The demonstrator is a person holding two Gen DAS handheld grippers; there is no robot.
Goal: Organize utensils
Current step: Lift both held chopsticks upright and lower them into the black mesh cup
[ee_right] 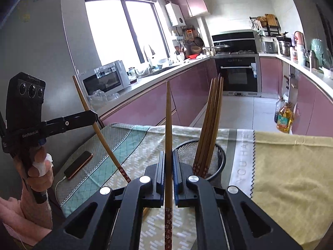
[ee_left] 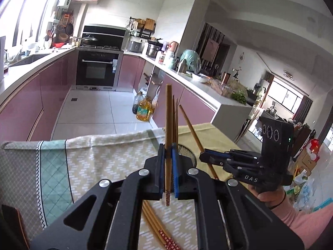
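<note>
My left gripper [ee_left: 168,149] is shut on one wooden chopstick [ee_left: 168,112] held upright above the cloth; it also shows in the right wrist view [ee_right: 94,116], at the left. My right gripper [ee_right: 168,156] is shut on another chopstick [ee_right: 168,114], also upright; it shows in the left wrist view [ee_left: 205,155] at the right. A black mesh holder [ee_right: 220,158] stands on the table just beyond both grippers with several chopsticks [ee_right: 210,120] in it. More loose chopsticks [ee_left: 158,227] lie on the cloth under my left gripper.
The table is covered with a patterned tea towel [ee_right: 135,137] and a yellow cloth [ee_right: 291,166]. A phone [ee_right: 78,164] on a white cable lies at the table's left edge. A grey fridge [ee_right: 52,62] stands left. Oil bottles [ee_left: 143,109] stand on the kitchen floor beyond.
</note>
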